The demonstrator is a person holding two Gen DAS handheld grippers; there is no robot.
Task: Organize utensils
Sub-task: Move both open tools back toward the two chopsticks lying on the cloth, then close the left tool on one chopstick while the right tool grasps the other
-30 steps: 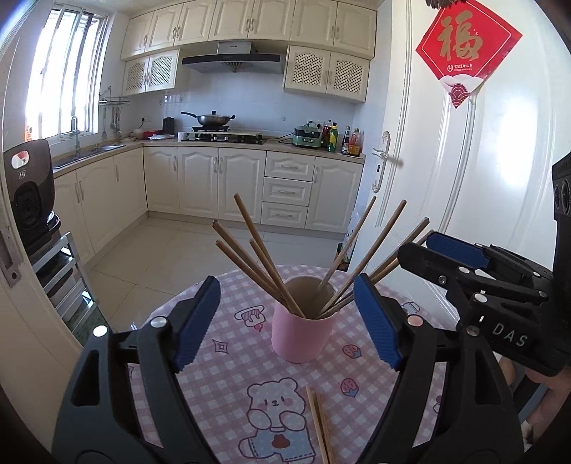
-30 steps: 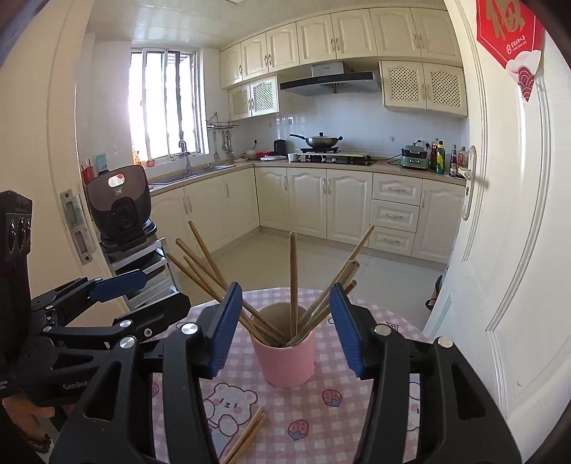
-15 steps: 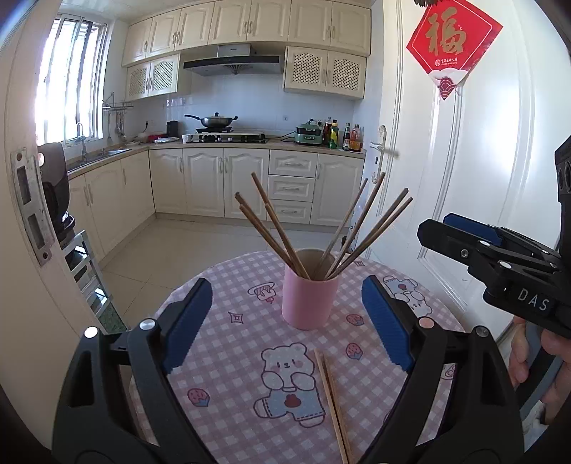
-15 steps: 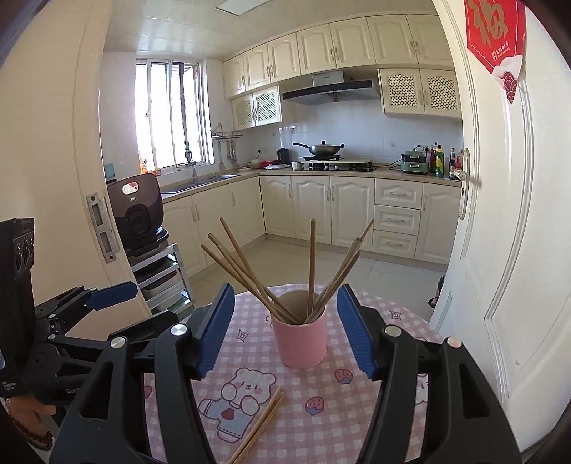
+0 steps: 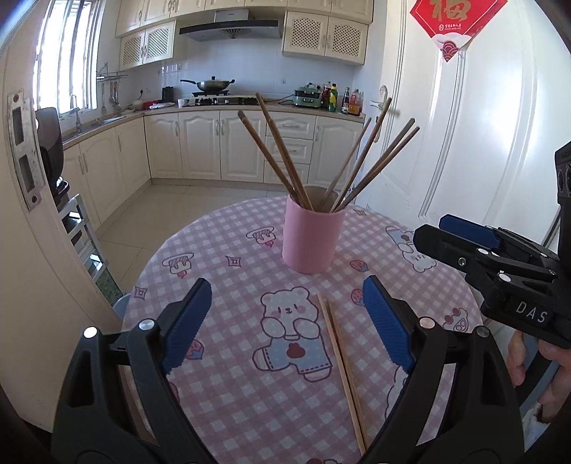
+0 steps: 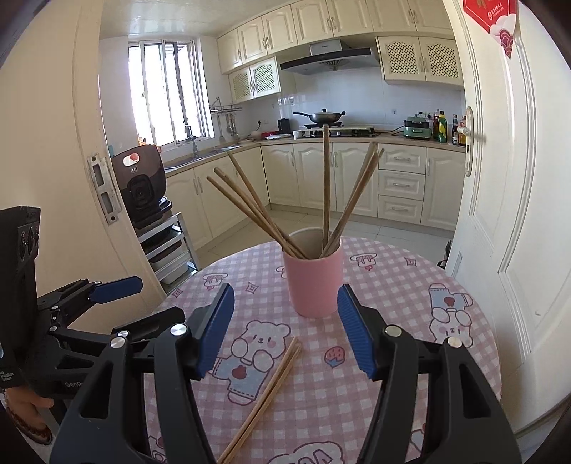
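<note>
Cream kitchen behind, round table (image 5: pixel 221 242) up front under a pink checked cloth with bear prints. Pink cup (image 5: pixel 312 237) stands upright mid-table, about seven dark chopsticks (image 5: pixel 282 153) fanned out of it. One loose pair of light chopsticks (image 5: pixel 340 360) lies flat on the cloth, nearer you than the cup, well apart from it.

Your left gripper (image 5: pixel 285 321) hangs over the cloth, jaws spread wide, nothing between the pads. The loose pair lies below, toward its right finger, untouched. Your right gripper (image 6: pixel 285 328) is about half open, also empty, its jaws framing the cup base from this side without contact. Both sets of jaws have just been opening.

Handling guess: the pair looks light, stiff, thin and smooth, so likely to roll or slip apart. Pinch both sticks together near the middle, pads across them. The cup looks light enough to tip if you bump the fanned sticks.

Readable writing: "DAS" (image 5: pixel 531 316) on the right gripper's body, "GenR…" partly cut off on the left one, a red 福 hanging (image 5: pixel 455 21) on the door.
</note>
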